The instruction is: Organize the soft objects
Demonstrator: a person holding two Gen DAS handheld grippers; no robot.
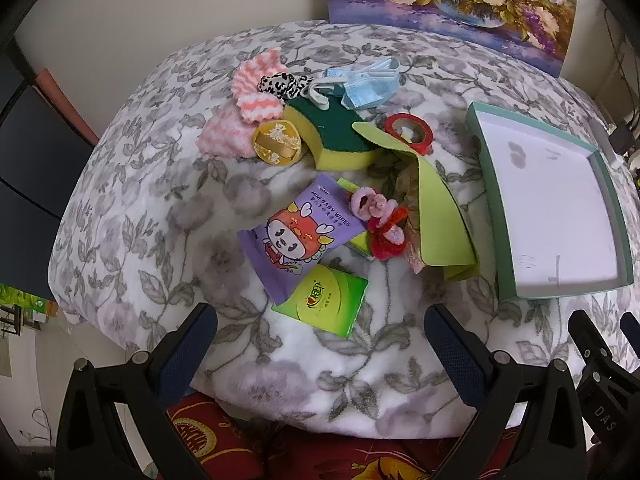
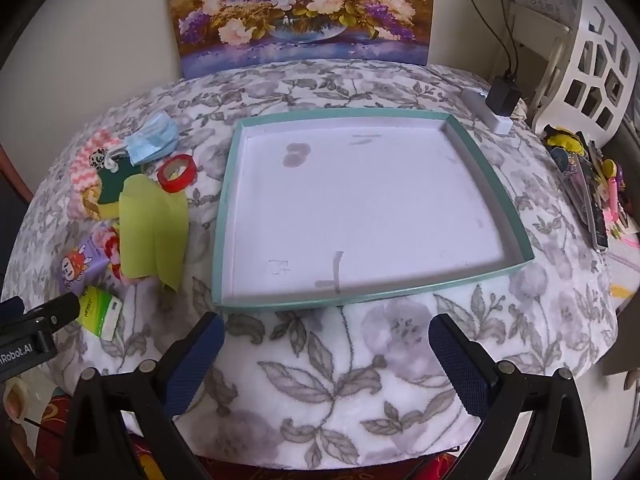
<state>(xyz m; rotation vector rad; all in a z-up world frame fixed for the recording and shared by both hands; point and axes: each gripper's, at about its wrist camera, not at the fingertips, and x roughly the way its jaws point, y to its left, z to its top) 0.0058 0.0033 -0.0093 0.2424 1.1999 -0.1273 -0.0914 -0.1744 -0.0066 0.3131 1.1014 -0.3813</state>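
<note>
Fleece cover: grey-and-white floral blanket (image 1: 132, 216) over the table, everything sits on it.
Landmark: teal-rimmed shallow box tray (image 2: 516, 216), white inside with a few grey smudges, nothing in it.
Soft pile: all left of the tray, none touching it.
Nearest to tray: yellow-green cloth (image 1: 440, 216), folded, just beside the tray's left wall.
Red tape roll (image 1: 410, 130): far end of the cloth, near the tray's far left corner.
Sponge: yellow-green scouring sponge (image 1: 340, 136), left of the tape roll.
Mask: blue face mask (image 1: 368, 84), beyond the sponge.
Knit cloth: pink-white knit piece (image 1: 248, 92), farthest left from the tray; leopard-print scrunchie (image 1: 280, 82) on it.
Gold disc (image 1: 278, 144): leaning at the sponge's left end.
Wipes: purple baby wipes pack (image 1: 296, 236), left of the cloth; pink-red fuzzy flower (image 1: 380, 220) on its right edge.
Tissues: green tissue pack (image 1: 324, 304), near end of the pile.
Left gripper (image 1: 320, 336): fingers spread wide, nothing between them, hovering just short of the green tissue pack, well left of the tray.
Right gripper (image 2: 326, 340): fingers spread wide, holding nothing, above bare blanket just short of the tray's near wall.
</note>
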